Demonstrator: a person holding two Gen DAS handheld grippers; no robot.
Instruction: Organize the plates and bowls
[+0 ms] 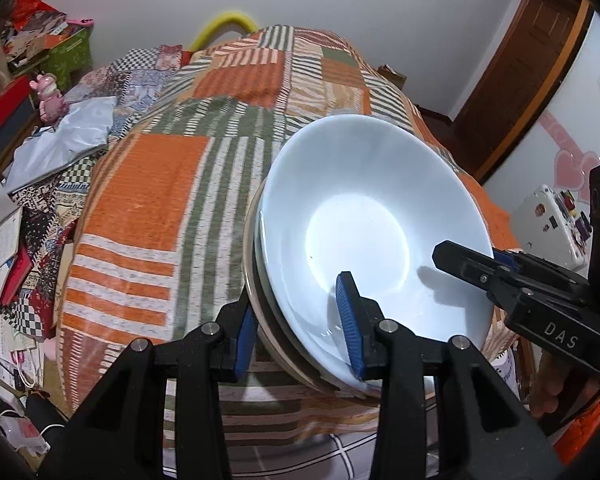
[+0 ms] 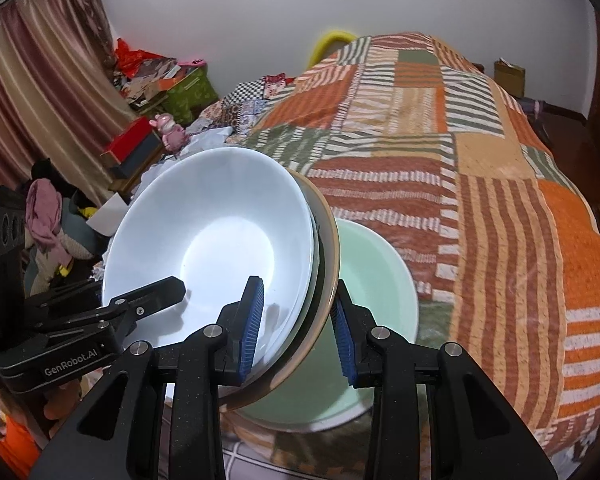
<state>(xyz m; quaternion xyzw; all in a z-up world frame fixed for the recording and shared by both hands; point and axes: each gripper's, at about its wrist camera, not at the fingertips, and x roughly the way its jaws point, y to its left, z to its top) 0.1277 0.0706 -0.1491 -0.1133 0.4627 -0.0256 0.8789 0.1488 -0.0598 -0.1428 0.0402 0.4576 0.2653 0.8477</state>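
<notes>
- Stack of nested dishes, glossy white ceramic bowl on top, tan-rimmed plates under it, held tilted in the air over the bed, carried by both grippers at once.
- Left gripper, black frame with blue ribbed pads, clamped on the stack's rim: one pad inside the white bowl, the other against the outer underside of the lowest tan plate.
- Right gripper, same black-and-blue build, clamped on the opposite rim of the stack: one pad inside the bowl, the other under the tan rim.
- In each wrist view the other gripper's black finger reaches over the far rim into the bowl.
- Pale green round ceramic plate lies flat on the bed, just below and beside the raised stack, partly hidden by it.
- Bed covered by orange, green and white striped patchwork quilt.
- Pink pig-shaped figurine on cluttered side furniture, well apart from the dishes.
- Brown wooden door at far right of left view.
</notes>
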